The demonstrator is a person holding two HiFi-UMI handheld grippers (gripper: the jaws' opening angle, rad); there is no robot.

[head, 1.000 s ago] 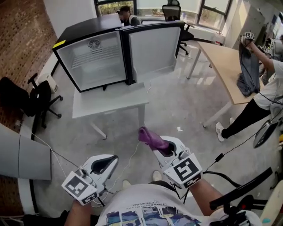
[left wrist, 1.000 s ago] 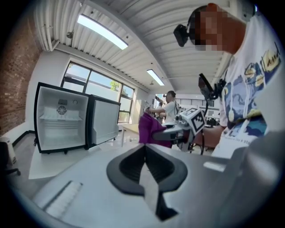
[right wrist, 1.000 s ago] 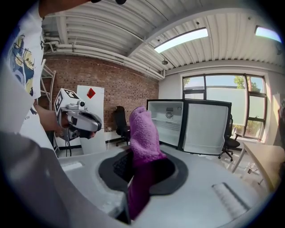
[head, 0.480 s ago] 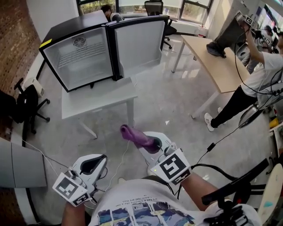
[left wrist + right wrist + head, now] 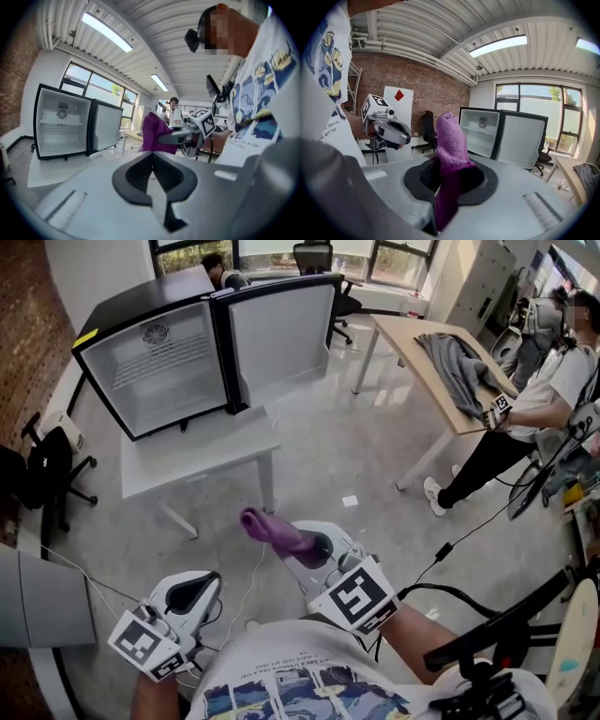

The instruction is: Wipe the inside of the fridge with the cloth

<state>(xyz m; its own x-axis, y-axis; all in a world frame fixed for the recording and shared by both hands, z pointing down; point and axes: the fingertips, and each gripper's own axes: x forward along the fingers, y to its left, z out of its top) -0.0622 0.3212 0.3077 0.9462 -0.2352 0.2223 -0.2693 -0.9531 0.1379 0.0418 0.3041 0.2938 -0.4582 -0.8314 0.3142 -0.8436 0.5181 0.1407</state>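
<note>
A small black fridge (image 5: 155, 362) stands on a low white table (image 5: 202, 454) ahead, its door (image 5: 281, 334) swung wide and its white inside empty. The fridge (image 5: 61, 124) also shows far off in the left gripper view, and the fridge (image 5: 480, 131) in the right gripper view. My right gripper (image 5: 314, 545) is shut on a purple cloth (image 5: 272, 529), which sticks out forward past the jaws; the cloth (image 5: 450, 150) stands upright in the right gripper view. My left gripper (image 5: 192, 592) is shut on nothing, low at my left side.
A wooden desk (image 5: 441, 362) with a grey garment (image 5: 459, 367) stands at right; a person (image 5: 525, 418) with grippers stands beside it. Black office chairs (image 5: 42, 474) sit at left. A white cable (image 5: 248, 582) runs over the concrete floor.
The view has shifted: fridge and table sit farther left and higher in frame. The cloth in my right gripper has drifted left. The person at right has laid the garment on the desk.
</note>
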